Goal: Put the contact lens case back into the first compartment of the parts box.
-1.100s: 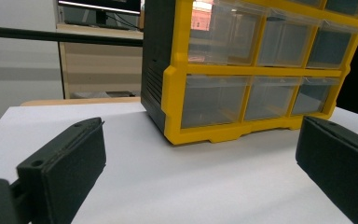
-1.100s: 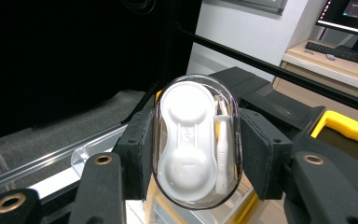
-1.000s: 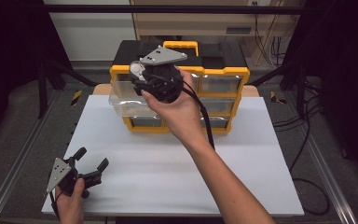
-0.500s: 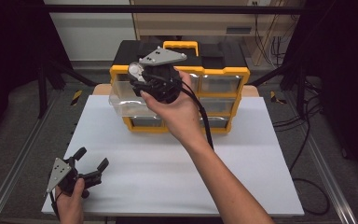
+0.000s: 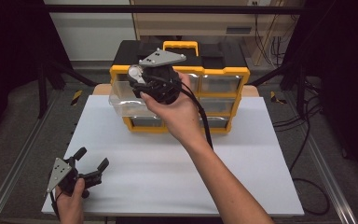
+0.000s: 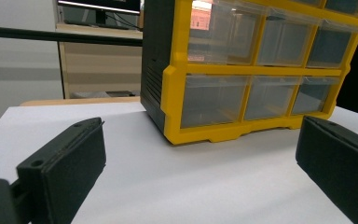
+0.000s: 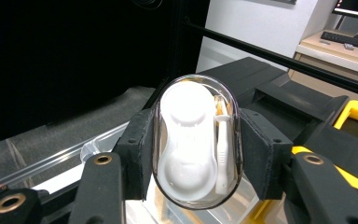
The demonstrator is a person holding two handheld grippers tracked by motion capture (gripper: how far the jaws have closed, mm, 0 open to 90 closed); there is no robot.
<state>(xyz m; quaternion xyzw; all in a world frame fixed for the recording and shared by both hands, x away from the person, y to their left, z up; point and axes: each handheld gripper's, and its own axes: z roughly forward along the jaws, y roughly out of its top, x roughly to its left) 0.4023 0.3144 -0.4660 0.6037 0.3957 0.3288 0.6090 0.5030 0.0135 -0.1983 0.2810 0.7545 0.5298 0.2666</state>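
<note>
While the right gripper [image 5: 137,78] is held up above the far part of the worktop [image 5: 177,163], its two jaws are clamped on a small clear oval case [image 7: 196,140]. In the right gripper view this case stands upright between the black pads [image 7: 137,149], and a white moulded piece [image 7: 186,135] and a thin white stick [image 7: 222,149] are seen inside it. The case is in the air, over a transparent drawer [image 5: 126,100] that is pulled out from the upper left of the yellow and black drawer cabinet [image 5: 214,98]. In the high view the right hand [image 5: 177,109] wraps the gripper body from behind, and a black cable [image 5: 205,126] runs down along the forearm.

The cabinet stands at the far edge of the worktop, about at the middle, with a yellow handle [image 5: 181,45] on its black top. In the left gripper view its other clear drawers [image 6: 214,98] appear pushed in, and I cannot tell what they hold.

The left gripper [image 5: 91,163] is near the front left corner of the worktop, held low by the left hand [image 5: 70,203]. Its jaws stand wide apart, with nothing between them, and they point toward the cabinet.
</note>
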